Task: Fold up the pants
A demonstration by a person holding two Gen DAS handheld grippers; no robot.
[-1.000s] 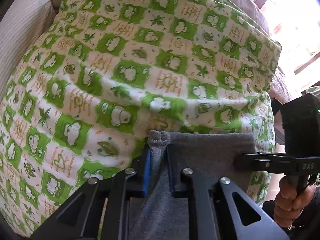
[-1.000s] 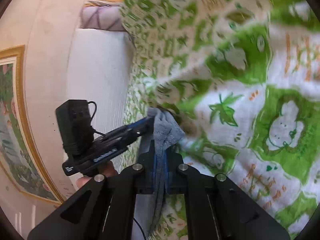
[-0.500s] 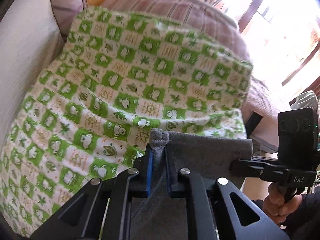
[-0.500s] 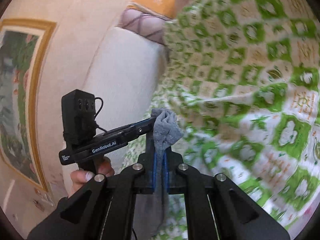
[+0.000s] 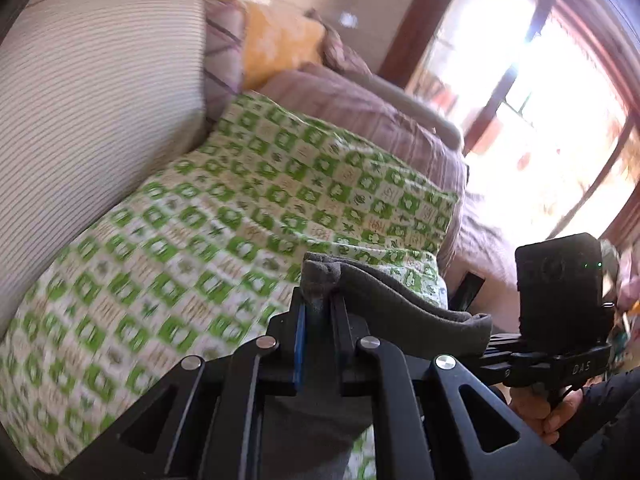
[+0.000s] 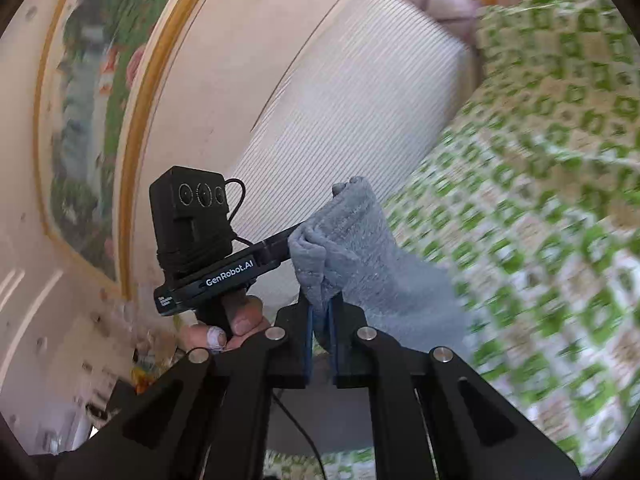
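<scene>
Both grippers have risen from the green checked bedspread (image 5: 248, 216), lifting the grey pants (image 5: 400, 304). Left gripper (image 5: 318, 312) and right gripper (image 6: 320, 312) each pinch the edge tightly. Risk: slack fabric between them could bunch and skew the fold.

The left hand-held gripper (image 5: 318, 312) is built of matte black angular links, and round silver screws are set at the joints. Blue pads are fitted on the inner faces of its fingers (image 5: 299, 340). The right hand-held gripper (image 6: 320, 322) is made the same way, with black links, silver screws and blue pads. At the right edge of the left wrist view a black camera box with a small green light is mounted on a black bar marked "DAS", and a dark sleeve (image 5: 612, 412) is seen below it. In the right wrist view a black box with three round lenses, a thin black cable and the white marking "GenRobot.AI" are seen at centre left.
</scene>
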